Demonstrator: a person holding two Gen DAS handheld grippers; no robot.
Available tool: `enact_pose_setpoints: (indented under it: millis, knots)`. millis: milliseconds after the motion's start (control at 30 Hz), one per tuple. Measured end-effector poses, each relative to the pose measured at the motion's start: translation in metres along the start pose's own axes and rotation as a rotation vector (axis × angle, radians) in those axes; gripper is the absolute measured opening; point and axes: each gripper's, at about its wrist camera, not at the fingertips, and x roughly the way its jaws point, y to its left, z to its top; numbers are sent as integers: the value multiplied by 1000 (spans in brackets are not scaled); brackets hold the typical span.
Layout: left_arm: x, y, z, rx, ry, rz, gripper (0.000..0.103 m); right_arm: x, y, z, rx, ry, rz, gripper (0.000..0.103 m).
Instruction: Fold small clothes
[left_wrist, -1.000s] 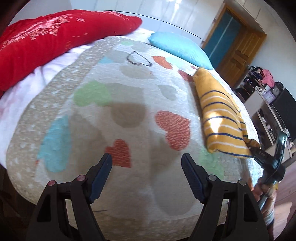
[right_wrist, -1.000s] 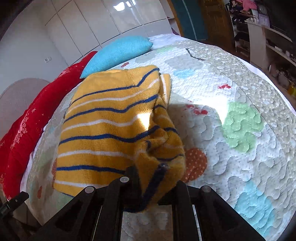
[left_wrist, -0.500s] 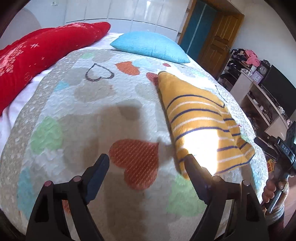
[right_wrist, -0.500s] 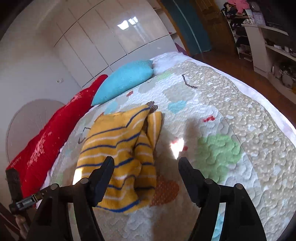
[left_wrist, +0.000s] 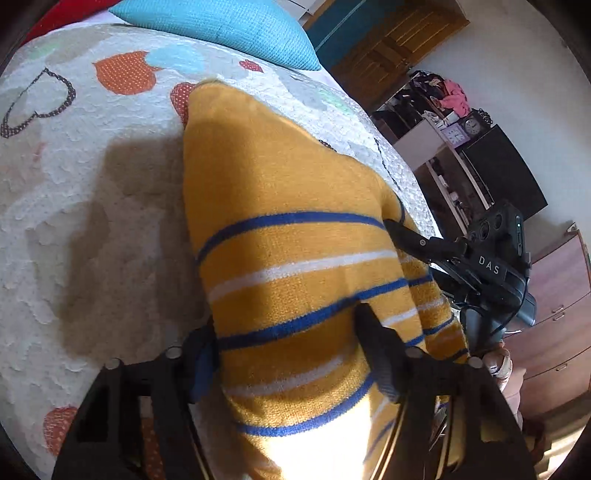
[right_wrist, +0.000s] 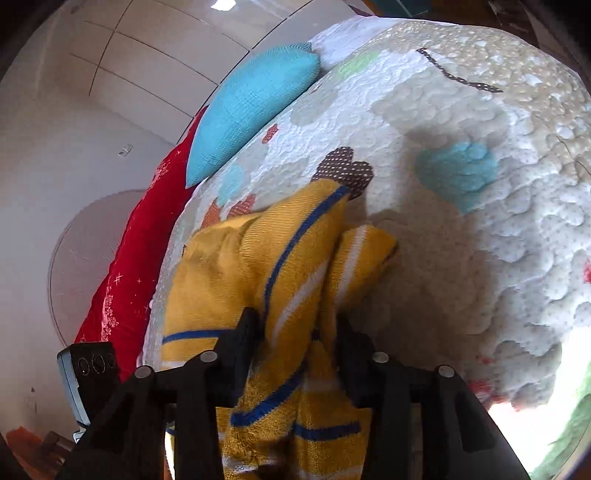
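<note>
A small yellow sweater (left_wrist: 295, 229) with blue and white stripes lies on the heart-patterned quilt (left_wrist: 92, 177). My left gripper (left_wrist: 291, 350) straddles the sweater's near edge, its fingers wide apart with the cloth running over and between them. My right gripper (right_wrist: 299, 332) is shut on a bunched fold of the sweater (right_wrist: 295, 258), with cloth hanging down between the fingers. The right gripper also shows in the left wrist view (left_wrist: 461, 258), at the sweater's right edge.
A blue pillow (left_wrist: 221, 26) and a red cushion (right_wrist: 136, 258) lie at the head of the bed. The bed's right edge drops to a floor with shelves, a dark screen (left_wrist: 506, 173) and wooden drawers (left_wrist: 554, 295).
Both grippers have moved in onto the sweater. The right one, open half a second ago, has shut on a fold. The left one now has the near edge between its fingers.
</note>
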Motion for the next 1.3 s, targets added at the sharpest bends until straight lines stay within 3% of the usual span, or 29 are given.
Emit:
enact_pose_setpoints:
  millis: [67,200,233,300,367,400,500,567,633,700,833,933,1033,1067,1133,1233,1300]
  knots:
    - [-20,-9,8,30,-26,5,49,-7,19,5,-41,-18,25,34]
    - [-57,-24,25,90,-112,91,49,-29,49,13,-107,-87,86,31]
    - [-59,-25,28,98,-129,132,54,-31,51,16,-117,-101,78,32]
    - [-56,-18,28,83,-149,242,68,-26,45,21,-122,-126,-26,33]
    - [-48,-7,22,67,-128,315,71,-17,36,20,-142,-124,-232,34]
    - [-46,-2,15,67,-110,349,71,-15,31,17,-145,-113,-294,34]
    - [-61,3,-16,83,-154,388,71,-35,28,3,-161,-140,-291,34]
    - [-78,1,-39,90,-212,432,71,-54,45,-5,-230,-197,-297,37]
    - [-99,-6,-62,103,-295,480,78,-65,72,-16,-319,-255,-296,51]
    - [-122,-14,-78,112,-385,535,85,-61,101,-27,-414,-288,-272,75]
    - [-167,-37,-110,133,-627,659,102,-18,143,-55,-566,-211,-267,79]
    - [-196,-49,-124,129,-741,702,103,22,152,-73,-607,-117,-303,78]
    - [-216,-52,-132,128,-736,670,103,48,133,-76,-607,-87,-414,76]
    - [-219,-53,-136,127,-727,664,103,49,121,-71,-568,-83,-415,76]
    - [-223,-51,-140,126,-703,672,103,37,104,-63,-480,-106,-419,76]
    - [-220,-45,-149,115,-683,660,103,15,106,-63,-466,-169,-523,77]
    - [-213,-42,-153,105,-659,638,103,-5,113,-72,-460,-200,-459,77]
